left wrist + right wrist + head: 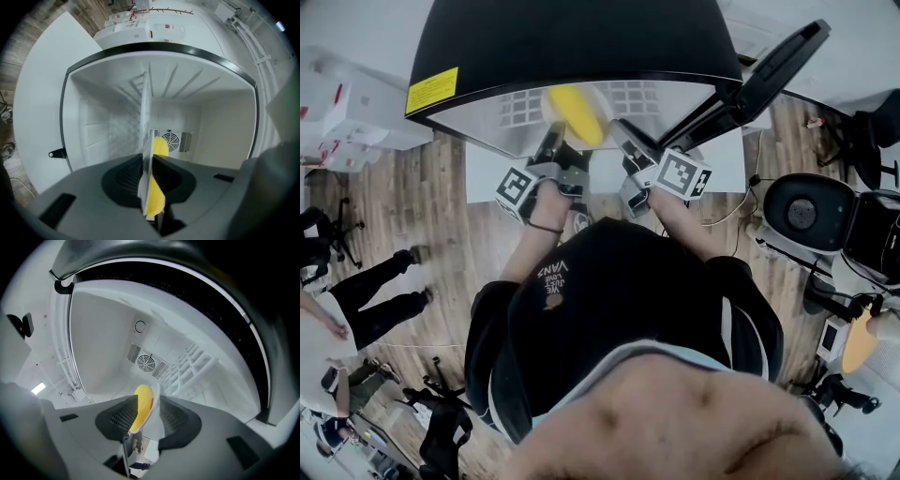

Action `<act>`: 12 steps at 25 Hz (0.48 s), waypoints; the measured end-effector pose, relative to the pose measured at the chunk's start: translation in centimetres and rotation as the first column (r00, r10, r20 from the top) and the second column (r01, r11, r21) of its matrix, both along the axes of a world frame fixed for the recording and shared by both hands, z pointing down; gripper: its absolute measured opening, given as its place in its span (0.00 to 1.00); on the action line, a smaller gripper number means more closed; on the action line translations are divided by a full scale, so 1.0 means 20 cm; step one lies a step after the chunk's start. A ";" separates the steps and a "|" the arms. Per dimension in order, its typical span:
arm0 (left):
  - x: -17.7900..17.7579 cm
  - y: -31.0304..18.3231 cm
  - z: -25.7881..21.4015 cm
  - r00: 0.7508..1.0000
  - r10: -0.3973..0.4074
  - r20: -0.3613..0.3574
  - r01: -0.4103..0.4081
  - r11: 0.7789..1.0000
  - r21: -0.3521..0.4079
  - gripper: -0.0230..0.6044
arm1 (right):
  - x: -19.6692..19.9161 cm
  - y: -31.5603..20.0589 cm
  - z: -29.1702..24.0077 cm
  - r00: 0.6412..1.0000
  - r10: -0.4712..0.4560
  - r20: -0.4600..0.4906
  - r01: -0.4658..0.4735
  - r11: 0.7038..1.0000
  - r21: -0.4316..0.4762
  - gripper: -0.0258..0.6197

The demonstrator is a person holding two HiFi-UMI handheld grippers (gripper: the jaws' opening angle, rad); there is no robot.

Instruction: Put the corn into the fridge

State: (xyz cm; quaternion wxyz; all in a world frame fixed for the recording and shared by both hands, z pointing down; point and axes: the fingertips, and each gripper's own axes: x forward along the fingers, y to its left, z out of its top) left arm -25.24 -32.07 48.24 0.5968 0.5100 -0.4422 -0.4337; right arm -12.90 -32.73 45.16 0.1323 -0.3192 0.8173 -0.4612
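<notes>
corn point(161, 146) on plate point(146, 117) in left gripper's point(149, 164) jaws, inside fridge point(225, 126)

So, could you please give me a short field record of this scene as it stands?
fridge: door open, white inside, fan grille at the back
corn: yellow, lying on a white plate at the fridge's mouth
left gripper: fingers shut on the plate's edge
right gripper: fingers apart, plate's edge between them
task state: plate held, not clearly set down inside

Wooden floor point(422, 202), bystander's legs point(380, 281) at left, black office chair point(319, 234), white boxes point(347, 112)
</notes>
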 end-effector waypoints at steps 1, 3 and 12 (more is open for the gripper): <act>0.00 -0.01 0.00 1.000 -0.004 0.000 0.004 1.000 -0.001 0.10 | 0.00 0.00 0.00 1.000 -0.001 -0.005 0.001 1.000 0.007 0.25; 0.00 -0.01 0.00 1.000 -0.011 -0.002 0.011 1.000 -0.003 0.10 | 0.00 0.01 -0.01 1.000 -0.005 -0.017 0.005 1.000 0.025 0.25; 0.00 -0.06 0.01 0.999 -0.037 -0.021 0.036 0.999 -0.007 0.11 | 0.01 0.05 -0.04 0.992 -0.006 -0.125 0.023 0.990 0.137 0.33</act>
